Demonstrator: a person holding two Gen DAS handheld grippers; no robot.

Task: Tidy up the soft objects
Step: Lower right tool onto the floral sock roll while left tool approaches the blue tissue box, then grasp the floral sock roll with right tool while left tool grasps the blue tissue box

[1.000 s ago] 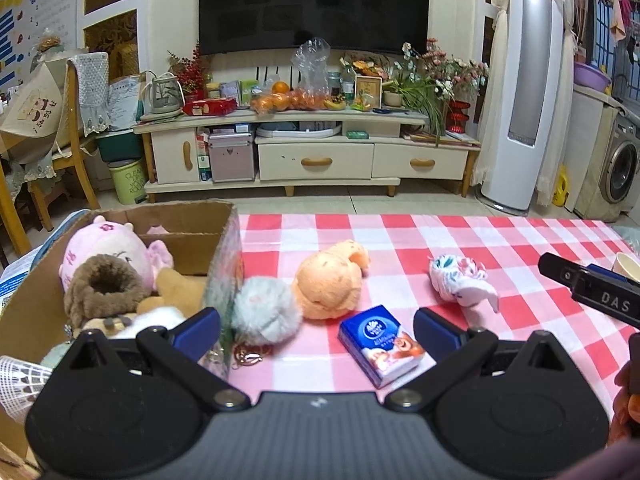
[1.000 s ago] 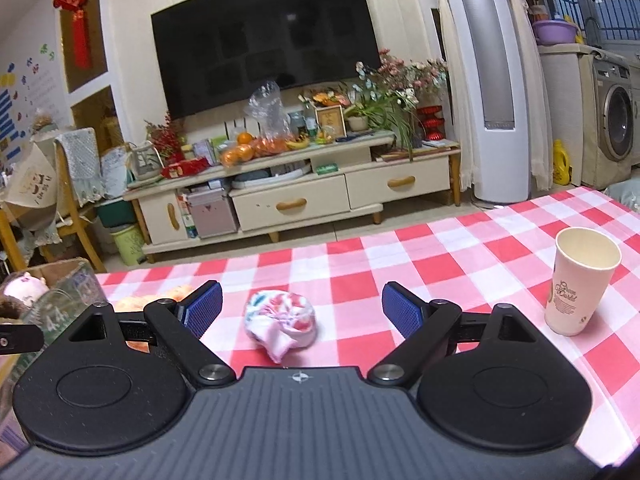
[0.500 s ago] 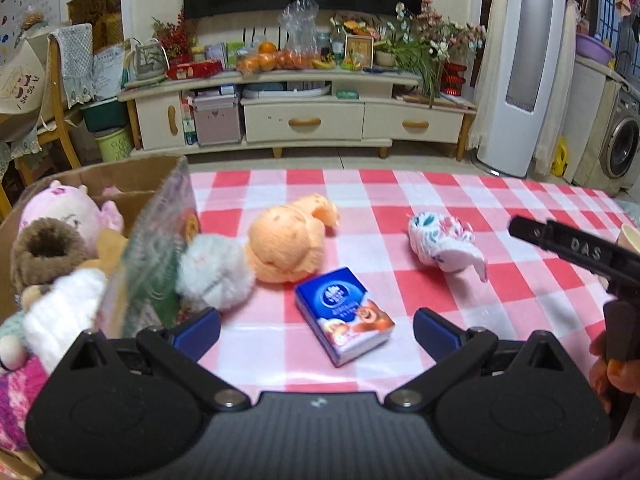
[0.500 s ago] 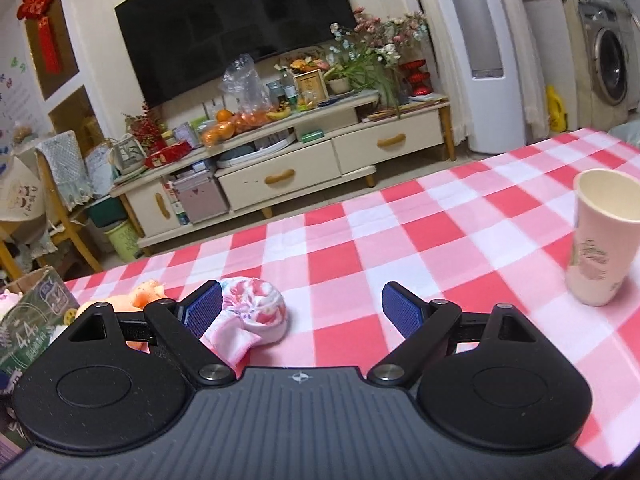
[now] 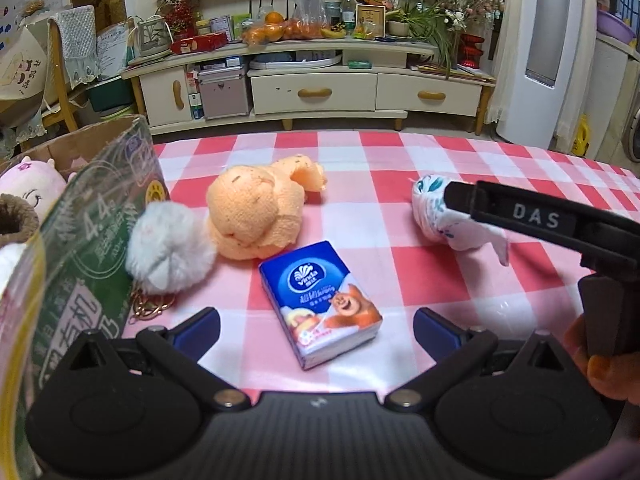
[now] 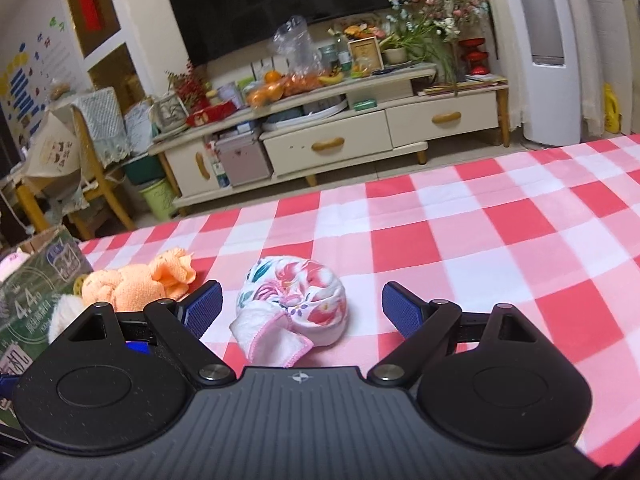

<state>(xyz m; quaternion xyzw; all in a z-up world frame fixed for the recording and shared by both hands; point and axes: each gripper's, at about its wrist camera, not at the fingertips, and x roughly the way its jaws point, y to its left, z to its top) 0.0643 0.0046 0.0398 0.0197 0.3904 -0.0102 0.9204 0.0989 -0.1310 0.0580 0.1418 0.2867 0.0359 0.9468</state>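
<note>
The right gripper point(image 6: 302, 306) hangs with its fingers wide apart over the rolled floral cloth point(image 6: 294, 300), which lies mid-table on the checked tablecloth point(image 6: 500, 248), nothing gripped. The left gripper point(image 5: 316, 332), fingers apart too, frames the tissue pack point(image 5: 320, 302). The cloth's loose pink-hemmed corner could slip out and let the roll unwind if the pads close only on it. The orange towel bundle point(image 5: 254, 216), grey pompom point(image 5: 170, 254) and cardboard box point(image 5: 92, 240) crowd the table's left edge, so carrying across risks a bump; the right side looks open.
</note>
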